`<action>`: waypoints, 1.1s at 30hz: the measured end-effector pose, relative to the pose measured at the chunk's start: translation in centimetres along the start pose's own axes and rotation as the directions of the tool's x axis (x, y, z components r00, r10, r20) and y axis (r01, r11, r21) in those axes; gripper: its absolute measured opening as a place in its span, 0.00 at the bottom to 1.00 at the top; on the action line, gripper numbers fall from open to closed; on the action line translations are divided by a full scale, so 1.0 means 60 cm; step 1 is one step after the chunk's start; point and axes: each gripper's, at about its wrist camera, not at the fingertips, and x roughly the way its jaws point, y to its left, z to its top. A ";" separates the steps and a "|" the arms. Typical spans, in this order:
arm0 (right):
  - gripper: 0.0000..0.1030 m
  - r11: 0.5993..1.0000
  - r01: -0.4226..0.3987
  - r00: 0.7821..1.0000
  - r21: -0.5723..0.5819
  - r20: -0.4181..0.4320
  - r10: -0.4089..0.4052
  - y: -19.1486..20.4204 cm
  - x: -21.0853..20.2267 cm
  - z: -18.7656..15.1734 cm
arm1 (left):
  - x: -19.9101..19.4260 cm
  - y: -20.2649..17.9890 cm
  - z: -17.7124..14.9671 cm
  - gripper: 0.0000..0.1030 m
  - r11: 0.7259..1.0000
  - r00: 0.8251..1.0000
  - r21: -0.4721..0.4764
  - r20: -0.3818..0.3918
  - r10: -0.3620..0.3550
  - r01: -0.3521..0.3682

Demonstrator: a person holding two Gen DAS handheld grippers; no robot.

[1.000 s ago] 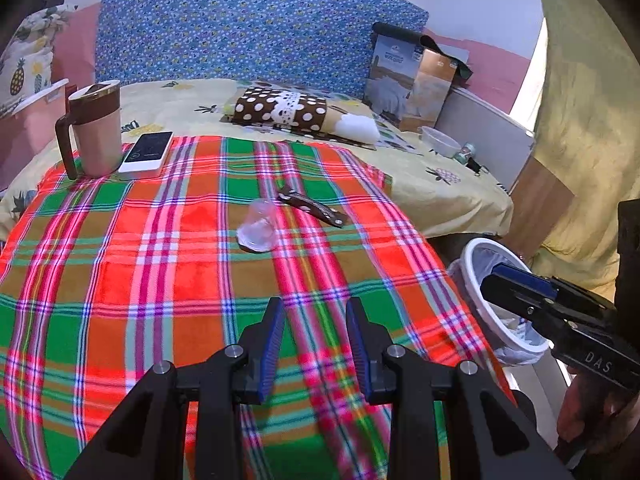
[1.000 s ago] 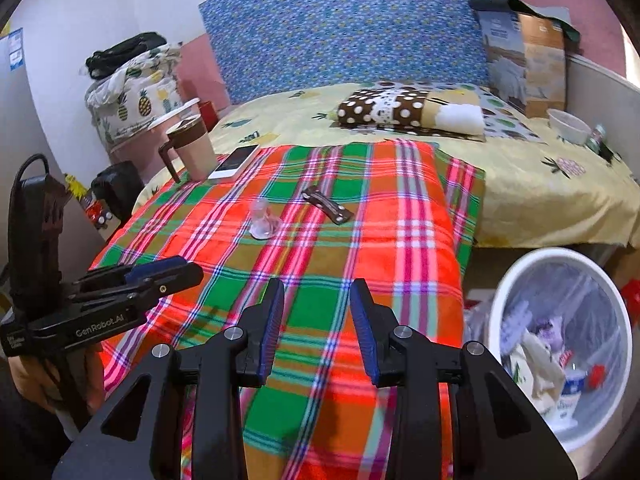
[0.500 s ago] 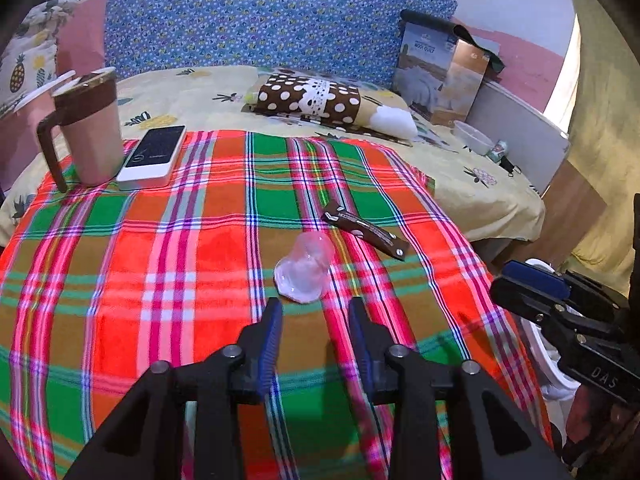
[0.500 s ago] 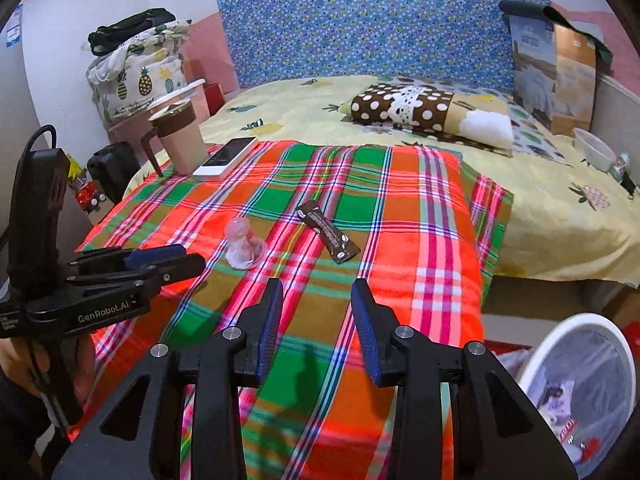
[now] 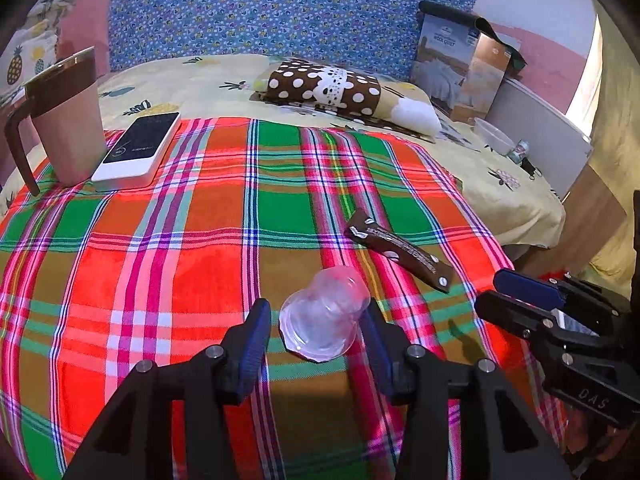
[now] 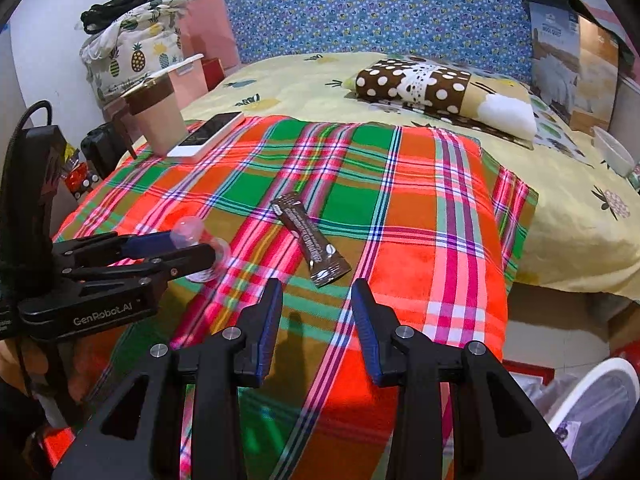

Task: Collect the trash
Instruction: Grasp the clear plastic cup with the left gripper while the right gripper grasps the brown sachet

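Bed (image 5: 168, 80): yellow pineapple-print sheet, blue floral headboard across the upper frame.

Plaid blanket (image 5: 168, 264): red, green and orange; fills the centre and lower frame of both views.

Quilt package (image 5: 448, 60): upper right, label reads "WOOL QUILT".

White bin (image 6: 600, 392): lower right corner of the right wrist view, lined, partly cut off.

Left gripper (image 5: 316, 340): lower centre of its own view, jaws opening, wider than a second ago. The cup lies between the fingers; the pads do not press it. Body lettered "GenRobot.AI" in the right wrist view.

Right gripper (image 6: 316, 312): partly open, nothing between the fingers, aimed at the blanket just short of the wrapper. Marked "DAS".

Mug (image 5: 68, 120): pink with brown band, upper left.

Phone (image 5: 138, 148): white-edged, touching the mug's base.

Brown wrapper (image 5: 400, 252): flat, right of centre; printing too small to read.

Clear plastic cup (image 5: 324, 316): on its side, lower centre, far nearer the lens than a second ago.
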 end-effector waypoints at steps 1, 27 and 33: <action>0.37 1.000 0.001 1.000 -0.003 -0.003 -0.001 0.000 0.003 0.001 | 0.001 0.000 -0.001 0.34 1.000 1.000 0.005 0.002 -0.003 0.003; 0.24 0.998 0.005 0.998 -0.070 -0.064 -0.010 0.016 0.067 0.030 | -0.051 0.037 -0.017 0.32 1.000 1.000 -0.012 -0.003 -0.005 0.005; 0.23 1.000 0.005 0.999 -0.029 -0.031 -0.006 0.024 0.033 0.013 | -0.074 0.028 -0.026 0.32 1.000 1.000 -0.009 0.012 -0.011 0.011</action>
